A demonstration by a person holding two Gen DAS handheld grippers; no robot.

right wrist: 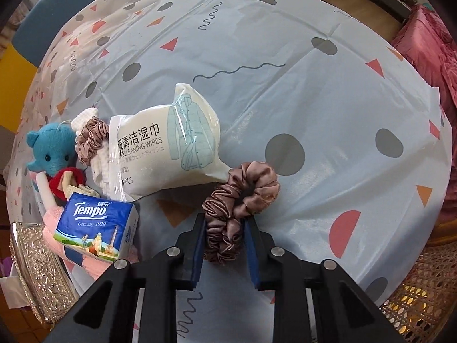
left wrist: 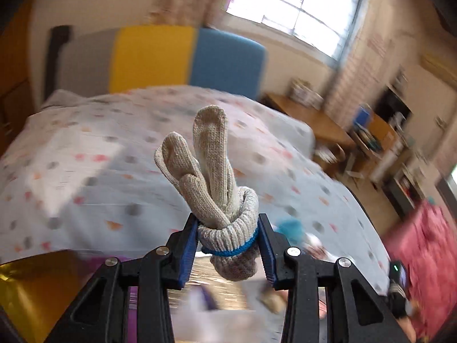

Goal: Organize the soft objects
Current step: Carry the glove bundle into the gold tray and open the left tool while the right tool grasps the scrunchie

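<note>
I have the rolled knit glove (left wrist: 225, 228) pinched in my left hand-held gripper (left wrist: 228, 243), up over the surface (left wrist: 85, 154). My right hand-held gripper (right wrist: 224, 234) squeezes one satin scrunchie (right wrist: 240, 200) lying there — I should lift it slowly. I count two scrunchies — the second (right wrist: 91, 140) sits by one blue teddy (right wrist: 52, 151).

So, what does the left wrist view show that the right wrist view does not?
Only the left wrist view: the left gripper shut on a rolled knit glove, and a window.

Only the right wrist view: the right gripper shut on a mauve scrunchie, a wipes pack and a Tempo tissue pack.

Both: the patterned tablecloth and the blue plush toy.
</note>
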